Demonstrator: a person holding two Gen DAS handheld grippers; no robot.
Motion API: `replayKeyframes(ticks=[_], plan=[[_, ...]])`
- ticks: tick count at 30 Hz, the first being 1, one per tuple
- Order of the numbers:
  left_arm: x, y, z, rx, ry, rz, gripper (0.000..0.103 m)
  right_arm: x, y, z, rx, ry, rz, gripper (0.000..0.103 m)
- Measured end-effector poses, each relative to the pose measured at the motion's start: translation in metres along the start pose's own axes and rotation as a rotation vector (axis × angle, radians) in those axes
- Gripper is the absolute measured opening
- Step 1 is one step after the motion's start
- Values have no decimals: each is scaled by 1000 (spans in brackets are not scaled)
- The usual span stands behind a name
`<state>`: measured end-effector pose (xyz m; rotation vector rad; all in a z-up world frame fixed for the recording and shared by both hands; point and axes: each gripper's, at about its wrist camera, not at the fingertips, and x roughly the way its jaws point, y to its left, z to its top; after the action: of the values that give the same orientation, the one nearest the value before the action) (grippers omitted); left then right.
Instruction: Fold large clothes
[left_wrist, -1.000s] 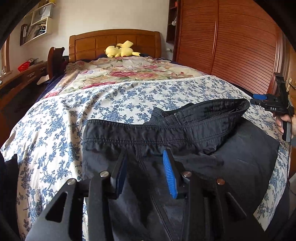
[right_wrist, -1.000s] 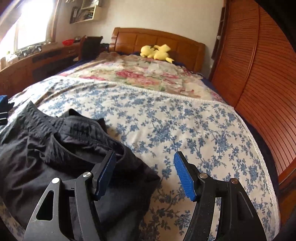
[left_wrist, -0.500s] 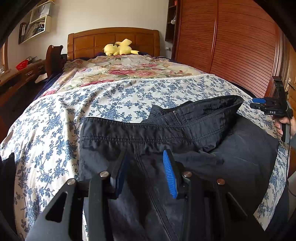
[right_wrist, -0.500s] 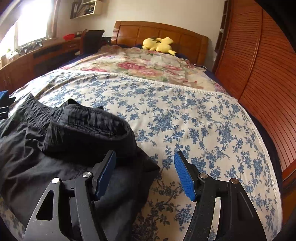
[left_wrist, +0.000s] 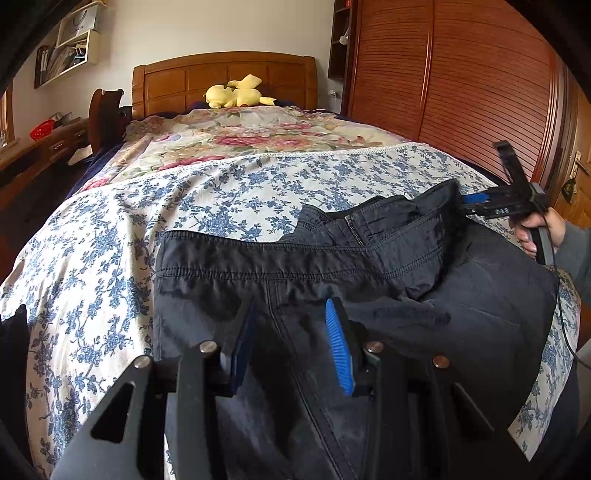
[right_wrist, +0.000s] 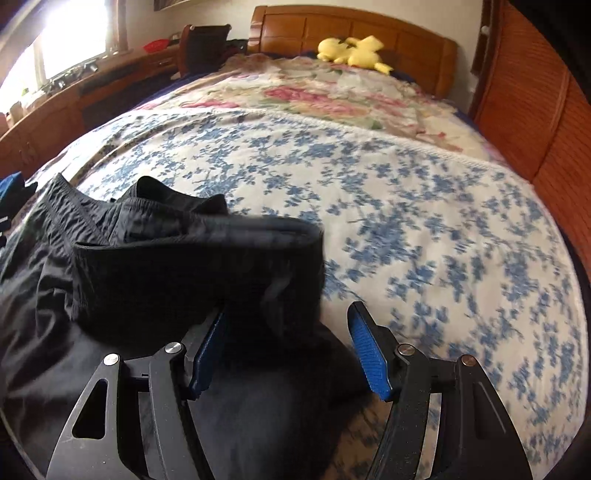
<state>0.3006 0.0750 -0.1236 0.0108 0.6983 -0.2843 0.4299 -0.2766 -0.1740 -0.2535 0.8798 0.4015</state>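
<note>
Right tool (right_wrist: 288, 347) open, empty (nearer hand); trousers (right_wrist: 166, 266) waistband straight ahead, lying crosswise, left tool (left_wrist: 291, 339) half-open, empty

Bed (left_wrist: 258, 184) fills mid frame, blue-floral cover (right_wrist: 406, 221) near, pink-floral quilt (left_wrist: 258, 133) behind. Wood headboard (left_wrist: 225, 74) top centre, yellow plush (left_wrist: 236, 96) against it. Louvred wood wardrobe (left_wrist: 461, 92) right. Cream wall (left_wrist: 184, 33), shelf (left_wrist: 70, 51) upper left. Bright window (right_wrist: 70, 40) upper left, wood desk (right_wrist: 55, 110) below, red basket (left_wrist: 41, 129) on it.
</note>
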Motion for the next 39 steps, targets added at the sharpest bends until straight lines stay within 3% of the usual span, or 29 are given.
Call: replayKeyframes(ticks=[1, 2, 3, 4, 8, 11, 13, 17, 20, 21, 22, 24, 32, 39], plan=[[1, 1, -1, -1, 1, 1, 36, 8, 1, 4, 2, 12, 6, 64], [1, 2, -1, -4, 3, 2, 36, 14, 2, 8, 1, 21, 12, 55], [2, 3, -2, -5, 4, 3, 37, 20, 6, 11, -14, 33, 11, 23], [2, 5, -2, -6, 5, 4, 36, 23, 9, 13, -36, 40, 8, 11], [2, 11, -4, -19, 5, 5, 36, 13, 19, 18, -89, -21, -8, 5], [1, 13, -4, -27, 2, 7, 37, -2, 16, 23, -48, -107, -137, 5], [-1, 13, -4, -30, -1, 8, 37, 4, 0, 24, 54, -59, -248, 5], [-5, 16, -4, -35, -6, 9, 37, 18, -2, 21, 71, 16, -269, 6], [-7, 19, -5, -39, -8, 16, 37, 11, 0, 26, 89, 9, -293, 19], [-8, 20, -4, -41, -9, 18, 37, 7, 5, 29, 78, -6, -299, 28], [-8, 22, -4, -44, -10, 19, 37, 1, 11, 32, 65, -27, -286, 39], [-11, 23, -4, -48, -15, 22, 37, -8, 24, 39, 43, -67, -237, 48], [-18, 30, -5, -61, -25, 32, 37, 7, 136, 61, -151, -59, 10, 49], [-20, 35, -8, -64, -23, 38, 37, 60, 199, 62, -295, 41, 90, 49]])
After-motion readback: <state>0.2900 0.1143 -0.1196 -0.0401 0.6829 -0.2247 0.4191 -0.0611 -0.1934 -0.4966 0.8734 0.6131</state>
